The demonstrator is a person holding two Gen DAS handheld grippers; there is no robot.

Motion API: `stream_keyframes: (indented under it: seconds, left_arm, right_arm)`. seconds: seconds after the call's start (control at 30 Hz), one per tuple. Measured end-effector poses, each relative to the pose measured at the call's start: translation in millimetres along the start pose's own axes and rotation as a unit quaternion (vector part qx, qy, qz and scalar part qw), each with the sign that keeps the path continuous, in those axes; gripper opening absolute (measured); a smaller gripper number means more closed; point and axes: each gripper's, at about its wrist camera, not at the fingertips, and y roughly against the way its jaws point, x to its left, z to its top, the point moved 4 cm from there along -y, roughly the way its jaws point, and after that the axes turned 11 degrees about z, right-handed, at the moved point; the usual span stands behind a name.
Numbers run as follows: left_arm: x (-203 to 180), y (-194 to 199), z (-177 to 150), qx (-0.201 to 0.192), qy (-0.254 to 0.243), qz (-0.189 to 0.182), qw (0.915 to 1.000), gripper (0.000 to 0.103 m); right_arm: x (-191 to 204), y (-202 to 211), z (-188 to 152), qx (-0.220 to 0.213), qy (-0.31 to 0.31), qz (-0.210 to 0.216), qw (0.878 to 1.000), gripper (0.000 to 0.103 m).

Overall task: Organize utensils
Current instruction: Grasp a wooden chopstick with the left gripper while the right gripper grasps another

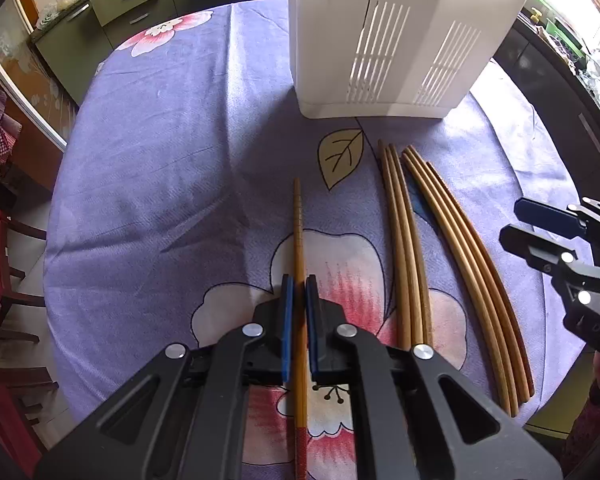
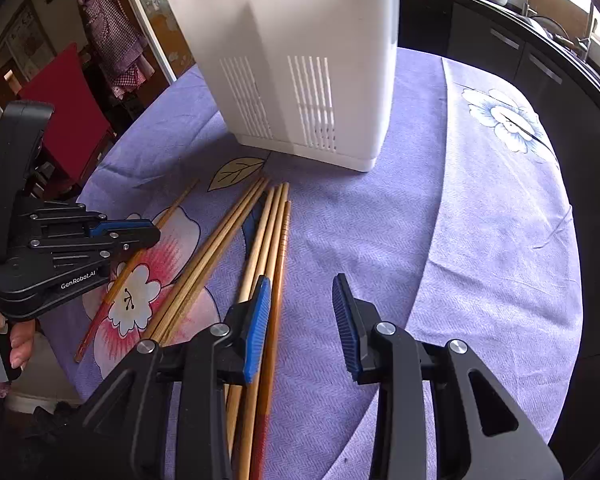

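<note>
1. Left gripper (image 1: pixel 299 286): low over the surface (image 1: pixel 160 168), jaws drawn in around a single chopstick (image 1: pixel 298 232). Blue pads (image 1: pixel 287 320) sit just beside the stick on both sides; a thin gap shows on the right side, so I cannot tell whether it is truly clamped. From the right wrist view the same gripper (image 2: pixel 156 229) hangs over that stick (image 2: pixel 140 256), with the person's fingers (image 2: pixel 20 344) on its handle.
2. Single chopstick: lies flat on the purple flowered cloth (image 2: pixel 480 240), apart from the others, its reddish end toward the camera, tip pointing toward the holder.
3. Group of three chopsticks (image 1: pixel 406 248): side by side, touching, just right of the single one.
4. Group of four chopsticks (image 1: pixel 472 272): further right, packed together, tips toward the holder.
5. White utensil holder (image 1: pixel 400 32): upright on the surface beyond the chopstick tips, slotted vents in its front wall.
6. Right gripper (image 2: pixel 302 292): jaws wide apart, holding nothing. Its left pad hovers over the rightmost group of chopsticks (image 2: pixel 276 232); the right pad is over bare cloth.
</note>
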Motion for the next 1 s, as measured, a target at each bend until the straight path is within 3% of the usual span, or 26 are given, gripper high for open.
stream_keyframes:
  seconds: [0.3, 1.0]
  left_arm:
    - [5, -2, 1, -0.003, 0.004, -0.001, 1.0000, 0.007]
    - [12, -3, 2, -0.001, 0.004, -0.003, 1.0000, 0.007]
  right_arm:
    - [-2, -22, 5, 0.017, 0.007, -0.040, 0.999, 0.033]
    - [6, -29, 7, 0.041, 0.015, -0.035, 0.998, 0.033]
